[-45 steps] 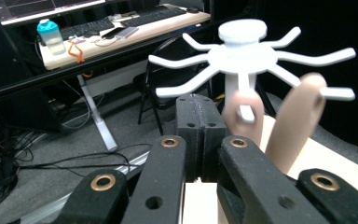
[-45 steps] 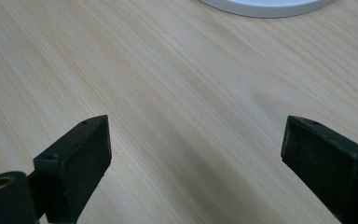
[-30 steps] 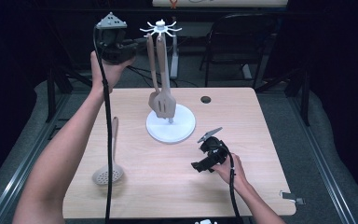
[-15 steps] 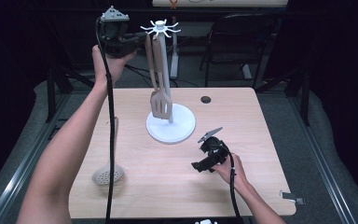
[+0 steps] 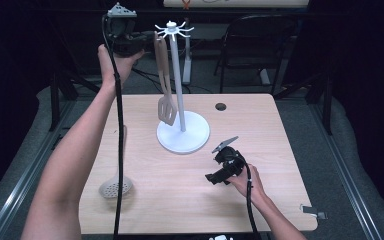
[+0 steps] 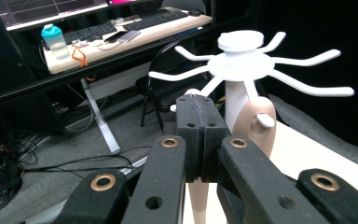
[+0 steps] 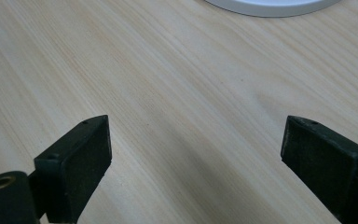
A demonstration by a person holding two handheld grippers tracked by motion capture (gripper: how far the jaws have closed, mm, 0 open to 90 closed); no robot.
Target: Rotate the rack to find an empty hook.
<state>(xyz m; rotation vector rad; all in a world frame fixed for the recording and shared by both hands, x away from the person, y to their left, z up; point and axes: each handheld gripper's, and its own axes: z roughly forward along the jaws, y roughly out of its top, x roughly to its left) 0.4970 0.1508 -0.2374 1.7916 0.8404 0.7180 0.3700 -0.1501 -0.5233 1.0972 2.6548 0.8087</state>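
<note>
Your left tongs [image 5: 145, 42] are raised beside the top of the white utensil stand [image 5: 182, 132], clamped tight on the upper end of the beige slotted spatula [image 5: 164, 85]. Its handle hangs straight down alongside the pole, with the slotted blade just above the round base. In the left gripper view the pads meet around the handle's top, and the rounded end with its hanging hole [image 6: 261, 119] sits right at one of the white hook arms [image 6: 307, 88] of the crown; a hook tip appears to sit in the hole, though I can't tell if it is fully seated. That hole-to-hook fit is what the next move turns on, so judge it before you let go. Your right tongs [image 5: 225, 170] rest low over the desk [image 5: 280, 150] near the base, spread wide and holding nothing. A beige skimmer [image 5: 116, 186] lies on the desk's left side, nearer your left hand.
</note>
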